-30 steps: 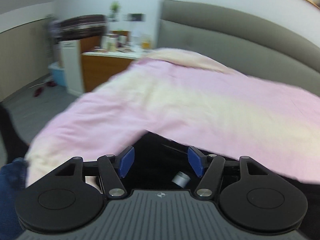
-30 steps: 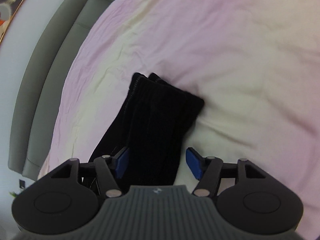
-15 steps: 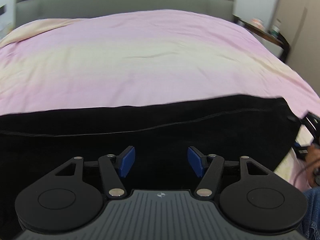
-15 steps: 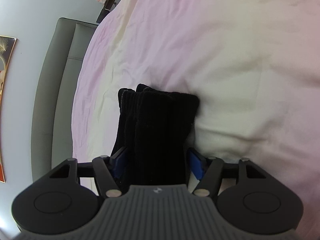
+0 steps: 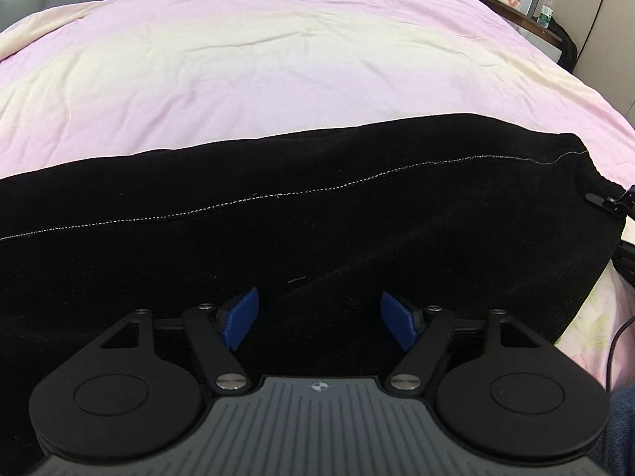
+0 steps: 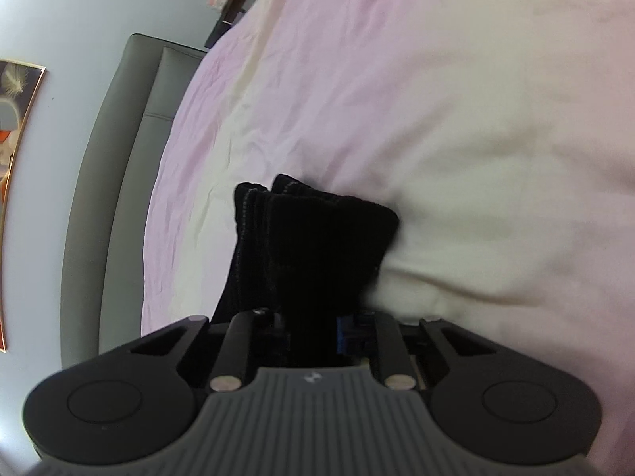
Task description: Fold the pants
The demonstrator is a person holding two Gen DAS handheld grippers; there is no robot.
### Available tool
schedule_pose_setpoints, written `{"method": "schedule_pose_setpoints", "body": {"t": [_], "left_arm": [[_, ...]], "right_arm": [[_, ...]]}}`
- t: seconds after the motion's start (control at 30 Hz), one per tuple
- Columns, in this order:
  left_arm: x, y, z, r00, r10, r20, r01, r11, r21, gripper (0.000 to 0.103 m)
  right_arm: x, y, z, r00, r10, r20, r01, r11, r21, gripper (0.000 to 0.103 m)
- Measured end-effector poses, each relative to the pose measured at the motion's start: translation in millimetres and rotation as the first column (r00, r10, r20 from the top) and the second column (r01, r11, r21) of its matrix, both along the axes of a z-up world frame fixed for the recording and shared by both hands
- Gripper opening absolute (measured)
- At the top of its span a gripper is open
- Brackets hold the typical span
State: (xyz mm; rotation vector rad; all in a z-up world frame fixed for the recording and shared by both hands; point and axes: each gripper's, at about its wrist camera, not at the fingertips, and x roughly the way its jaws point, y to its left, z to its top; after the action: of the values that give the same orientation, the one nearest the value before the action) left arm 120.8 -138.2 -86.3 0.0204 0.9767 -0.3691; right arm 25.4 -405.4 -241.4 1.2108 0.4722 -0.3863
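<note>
My left gripper (image 5: 317, 319) hovers over the black pants (image 5: 317, 218), which lie stretched across the near side of the bed's pink-and-cream duvet (image 5: 278, 59); its jaws are opening, blue pads clear of the cloth. My right gripper (image 6: 313, 329) has its jaws closing, clenched on the pants' bunched leg ends (image 6: 313, 238), which rest on the duvet. A grey headboard (image 6: 119, 182) runs along the left.

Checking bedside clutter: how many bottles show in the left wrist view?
1. A clear bottle stands on the dark side table at the upper right, beyond the bed; more may be hidden.
</note>
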Motion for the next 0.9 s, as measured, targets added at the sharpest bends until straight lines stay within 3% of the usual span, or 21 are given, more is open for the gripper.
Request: {"method": "schedule_pose_setpoints", "body": {"t": [0.13, 0.17, 0.23, 0.3, 0.33, 0.43, 0.47, 0.53, 0.6, 0.67, 0.7, 0.73, 0.77, 0.8, 0.87, 0.9], "left_arm": [[-10, 29, 30, 0.998, 0.060, 0.030, -0.056, 0.991, -0.118, 0.072], [-15, 41, 38, 0.995, 0.083, 0.052, -0.075, 0.988, -0.136, 0.072], [-25, 68, 49, 0.986, 0.145, 0.083, -0.131, 0.979, -0.155, 0.073], [-33, 99, 58, 0.971, 0.223, 0.083, -0.205, 0.962, -0.181, 0.073], [-35, 115, 60, 0.962, 0.264, 0.072, -0.245, 0.949, -0.197, 0.074], [-38, 166, 64, 0.923, 0.386, 0.011, -0.373, 0.900, -0.226, 0.074], [-42, 179, 65, 0.911, 0.413, 0.000, -0.402, 0.886, -0.232, 0.074], [-49, 200, 67, 0.894, 0.447, -0.005, -0.436, 0.868, -0.239, 0.074], [-58, 211, 68, 0.889, 0.458, -0.002, -0.445, 0.865, -0.232, 0.074], [-65, 218, 67, 0.887, 0.461, -0.004, -0.450, 0.864, -0.227, 0.074], [-65, 220, 66, 0.888, 0.460, -0.012, -0.451, 0.863, -0.228, 0.074], [-64, 219, 64, 0.889, 0.457, -0.022, -0.449, 0.863, -0.232, 0.074], [-63, 219, 63, 0.891, 0.453, -0.031, -0.447, 0.863, -0.236, 0.074], [-60, 217, 61, 0.893, 0.449, -0.039, -0.444, 0.863, -0.242, 0.074], [-53, 211, 57, 0.898, 0.435, -0.060, -0.435, 0.863, -0.256, 0.074], [-51, 208, 56, 0.903, 0.423, -0.076, -0.427, 0.862, -0.274, 0.074]], "right_arm": [[4, 30, 52, 0.995, 0.068, 0.073, -0.051, 0.975, -0.218, 0.013], [8, 42, 67, 0.992, 0.100, 0.078, -0.075, 0.956, -0.283, 0.013], [18, 81, 102, 0.976, 0.202, 0.079, -0.144, 0.874, -0.464, 0.013], [25, 134, 134, 0.945, 0.324, 0.053, -0.212, 0.726, -0.654, 0.013], [29, 167, 147, 0.916, 0.400, 0.038, -0.243, 0.626, -0.741, 0.013], [32, 251, 161, 0.814, 0.578, -0.061, -0.317, 0.353, -0.880, 0.013], [33, 284, 156, 0.775, 0.618, -0.129, -0.340, 0.236, -0.910, 0.013], [36, 335, 134, 0.697, 0.670, -0.256, -0.394, 0.059, -0.917, 0.013], [39, 372, 104, 0.604, 0.705, -0.372, -0.492, -0.036, -0.870, 0.014], [41, 402, 65, 0.477, 0.704, -0.526, -0.630, -0.143, -0.763, 0.016], [41, 415, 47, 0.432, 0.666, -0.607, -0.660, -0.224, -0.717, 0.020], [34, 425, 39, 0.434, 0.622, -0.652, -0.628, -0.310, -0.714, 0.021], [29, 430, 39, 0.434, 0.595, -0.677, -0.601, -0.368, -0.709, 0.025], [24, 432, 44, 0.427, 0.590, -0.685, -0.598, -0.384, -0.703, 0.030], [22, 423, 57, 0.378, 0.651, -0.658, -0.648, -0.322, -0.691, 0.048], [26, 414, 61, 0.355, 0.684, -0.637, -0.674, -0.285, -0.681, 0.048]]}}
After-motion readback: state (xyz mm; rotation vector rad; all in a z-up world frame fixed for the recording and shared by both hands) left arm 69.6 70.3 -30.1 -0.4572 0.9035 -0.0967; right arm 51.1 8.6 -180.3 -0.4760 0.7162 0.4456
